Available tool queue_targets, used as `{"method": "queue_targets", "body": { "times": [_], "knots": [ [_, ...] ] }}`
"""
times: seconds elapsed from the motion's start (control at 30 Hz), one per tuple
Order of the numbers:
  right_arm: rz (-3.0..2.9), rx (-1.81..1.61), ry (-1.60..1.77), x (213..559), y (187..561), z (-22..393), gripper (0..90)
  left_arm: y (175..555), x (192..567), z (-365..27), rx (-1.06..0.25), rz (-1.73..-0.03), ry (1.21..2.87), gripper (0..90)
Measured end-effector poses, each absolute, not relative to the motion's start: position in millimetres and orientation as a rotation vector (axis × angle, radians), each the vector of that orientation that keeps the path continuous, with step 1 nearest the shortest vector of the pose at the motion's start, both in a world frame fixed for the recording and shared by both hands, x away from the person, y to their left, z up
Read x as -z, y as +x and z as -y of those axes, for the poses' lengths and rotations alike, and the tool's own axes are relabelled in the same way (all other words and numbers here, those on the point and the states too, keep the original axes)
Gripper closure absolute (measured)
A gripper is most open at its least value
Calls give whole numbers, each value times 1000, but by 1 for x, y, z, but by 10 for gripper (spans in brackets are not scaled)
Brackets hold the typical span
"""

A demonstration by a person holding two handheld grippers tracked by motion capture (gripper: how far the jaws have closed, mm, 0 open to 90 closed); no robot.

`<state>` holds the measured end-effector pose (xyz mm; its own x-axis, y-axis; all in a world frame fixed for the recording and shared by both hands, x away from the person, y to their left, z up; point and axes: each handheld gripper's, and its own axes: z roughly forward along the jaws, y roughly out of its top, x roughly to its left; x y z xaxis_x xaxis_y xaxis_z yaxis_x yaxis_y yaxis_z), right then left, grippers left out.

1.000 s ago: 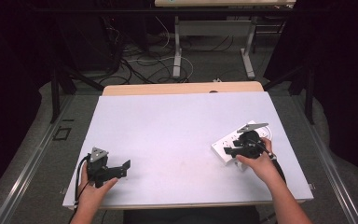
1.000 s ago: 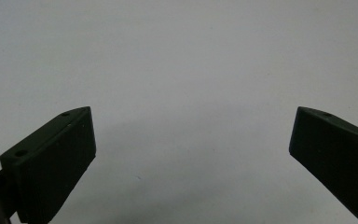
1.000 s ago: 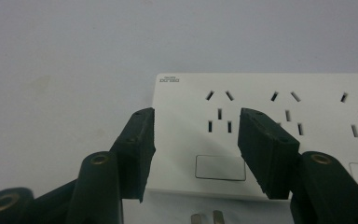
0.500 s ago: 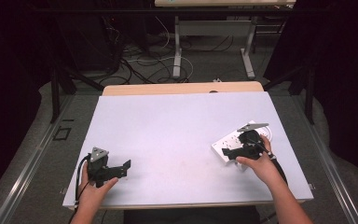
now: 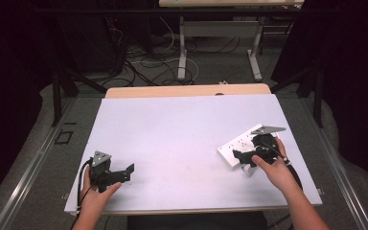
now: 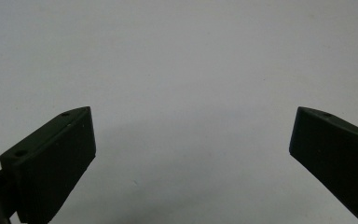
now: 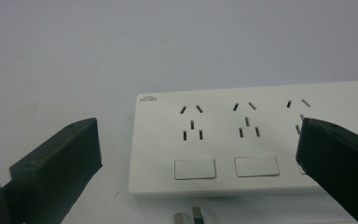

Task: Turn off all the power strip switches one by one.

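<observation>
Right tongs [image 7: 200,154] just opened wide above power strip [image 7: 261,140].

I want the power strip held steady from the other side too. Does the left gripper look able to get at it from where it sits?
Probably yes. The left gripper stands open with bare table between it and the power strip, though the right gripper already hangs over the strip's near end.

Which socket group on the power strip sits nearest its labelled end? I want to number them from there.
The socket group at the left in the right gripper view. The small grey label on the white power strip is printed beside it; the other two groups lie farther right.
</observation>
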<state>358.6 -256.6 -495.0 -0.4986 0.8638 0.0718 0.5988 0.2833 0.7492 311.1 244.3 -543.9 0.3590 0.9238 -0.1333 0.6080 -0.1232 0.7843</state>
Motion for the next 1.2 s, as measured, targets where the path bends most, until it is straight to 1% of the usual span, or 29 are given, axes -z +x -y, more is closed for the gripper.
{"method": "queue_targets", "body": {
  "times": [0.4, 0.7, 0.9, 1.2],
  "knots": [
    [-2145, -1054, 1333, 491, 347, 276, 0, 310, 543, -244, -500, -1331, 1815, 3],
    [-2098, -1039, 1336, 492, 329, 295, 0, 309, 542, -243, -513, -1330, 1817, 3],
    [-2055, -1043, 1361, 497, 317, 307, 0, 309, 541, -244, -519, -1321, 1822, 3],
    [-2022, -1007, 1392, 514, 308, 324, 0, 308, 541, -243, -525, -1323, 1818, 3]
  ]
}}
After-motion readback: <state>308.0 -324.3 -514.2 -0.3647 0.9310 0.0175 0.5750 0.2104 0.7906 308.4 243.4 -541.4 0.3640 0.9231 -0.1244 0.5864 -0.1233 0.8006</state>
